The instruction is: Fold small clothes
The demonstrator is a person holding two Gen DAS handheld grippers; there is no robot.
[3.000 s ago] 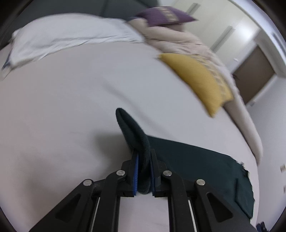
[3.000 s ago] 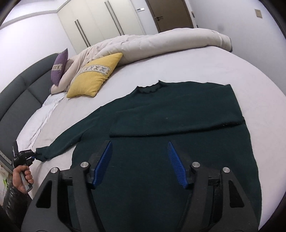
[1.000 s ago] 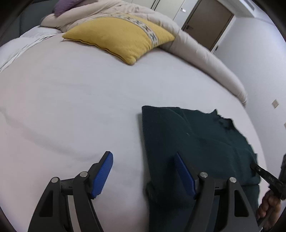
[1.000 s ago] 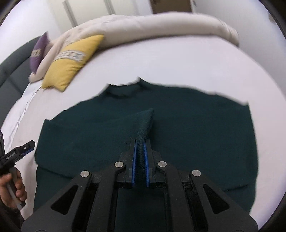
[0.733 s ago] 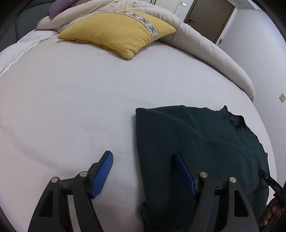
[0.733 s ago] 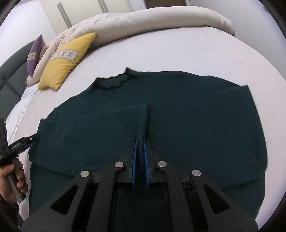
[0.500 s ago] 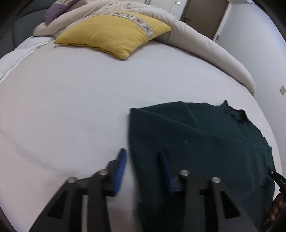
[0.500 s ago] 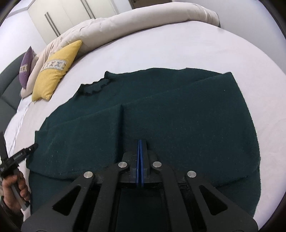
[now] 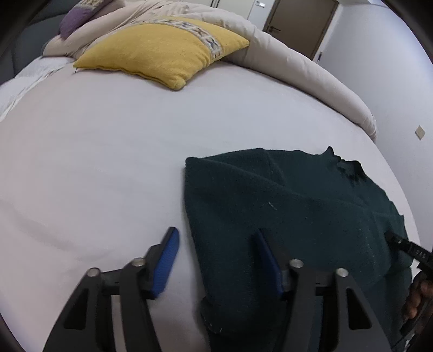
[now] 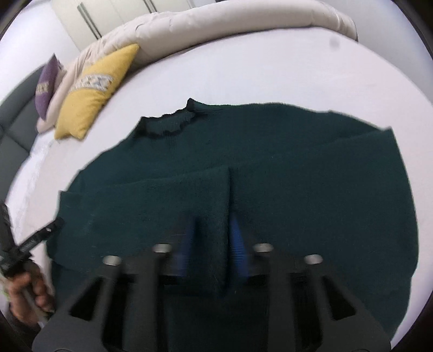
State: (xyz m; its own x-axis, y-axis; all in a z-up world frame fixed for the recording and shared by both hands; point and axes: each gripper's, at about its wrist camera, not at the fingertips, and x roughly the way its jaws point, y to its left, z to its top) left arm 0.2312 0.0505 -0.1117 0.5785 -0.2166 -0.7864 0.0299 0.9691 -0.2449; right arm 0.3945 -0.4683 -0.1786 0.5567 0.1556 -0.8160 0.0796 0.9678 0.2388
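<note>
A dark green sweater (image 10: 297, 176) lies flat on the white bed sheet (image 9: 94, 162), collar toward the pillows, both sleeves folded in across its front. In the left wrist view my left gripper (image 9: 217, 260) hovers over the sweater's (image 9: 297, 216) folded left edge. Its jaws are opening, and the edge runs between the pads untouched. In the blurred right wrist view my right gripper (image 10: 212, 243) sits low over the end of the folded sleeve (image 10: 213, 211). Its jaws are opening, with the cuff lying loose between the pads.
A yellow pillow (image 9: 162, 48) and a purple pillow (image 10: 44, 81) lean on a rolled beige duvet (image 9: 297, 67) at the far side of the bed. A person's hand (image 10: 29, 292) holds the left tool at the sweater's left side. A brown door (image 9: 300, 24) stands beyond.
My right gripper carried the sleeve end down onto the sweater and its jaws have parted, leaving it flat. My left jaws narrowed, then widened again, over the sweater's left edge.
</note>
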